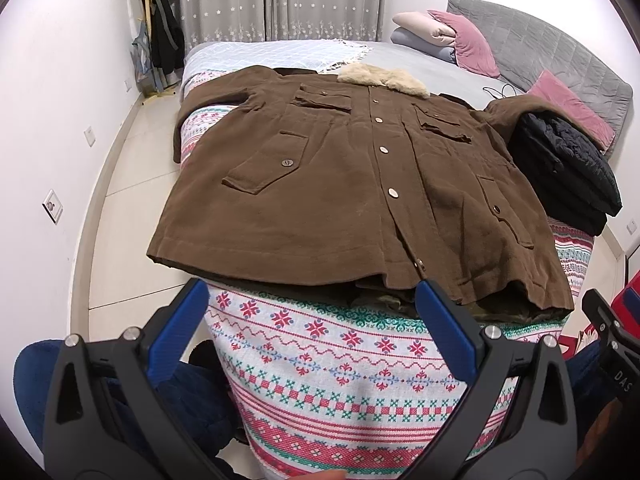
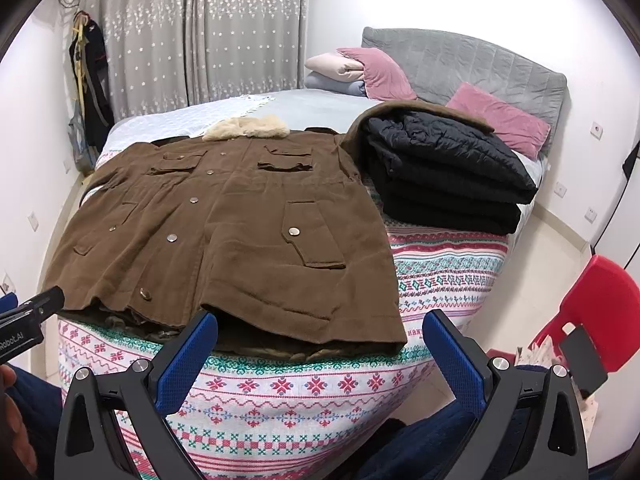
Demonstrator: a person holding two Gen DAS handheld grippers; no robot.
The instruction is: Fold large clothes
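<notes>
A large brown coat [image 1: 340, 184] with a cream fur collar [image 1: 382, 78] lies flat, buttoned, front up on the patterned bedspread [image 1: 340, 360]. It also shows in the right wrist view [image 2: 224, 236]. Its right sleeve lies under a folded black quilted jacket [image 1: 564, 168], which also shows in the right wrist view [image 2: 444, 172]. My left gripper [image 1: 312, 296] is open and empty, just short of the coat's hem. My right gripper [image 2: 320, 328] is open and empty, over the hem's right corner. Each gripper shows at the edge of the other view.
Pink pillows [image 2: 496, 120] and folded bedding [image 2: 340, 72] lie by the grey headboard [image 2: 460, 64]. A red plastic chair [image 2: 596, 312] stands right of the bed. Clothes hang in the left corner [image 1: 160, 20] beside the curtains. Tiled floor runs along both sides of the bed.
</notes>
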